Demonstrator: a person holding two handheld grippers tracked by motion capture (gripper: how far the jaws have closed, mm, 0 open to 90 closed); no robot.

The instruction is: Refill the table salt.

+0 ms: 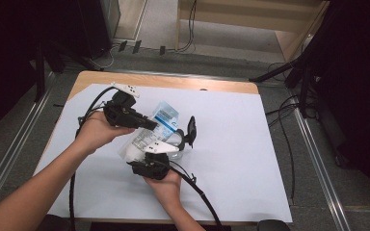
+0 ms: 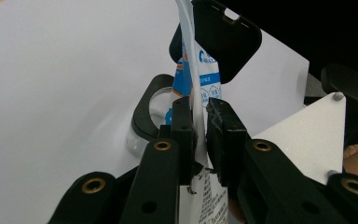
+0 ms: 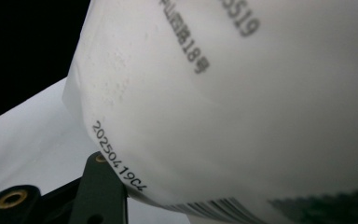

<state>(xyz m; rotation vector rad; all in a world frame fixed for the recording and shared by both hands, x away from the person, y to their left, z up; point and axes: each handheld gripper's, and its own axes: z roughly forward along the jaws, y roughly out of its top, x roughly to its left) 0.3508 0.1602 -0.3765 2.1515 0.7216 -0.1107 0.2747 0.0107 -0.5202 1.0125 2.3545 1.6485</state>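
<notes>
Up close, two grippers share one white pouch (image 1: 160,132) above the papered table (image 1: 231,159): the right gripper (image 1: 171,149) seems clamped on its belly (its jaws mostly hidden behind the plastic), the left gripper (image 2: 200,135) nips its thin edge. Beyond lies one black-rimmed jar (image 2: 151,114), half blocked.

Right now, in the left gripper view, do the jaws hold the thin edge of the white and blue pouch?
Yes. The left gripper has both black jaws pressed on the flat sealed edge of the pouch, which stands upright between them.
</notes>
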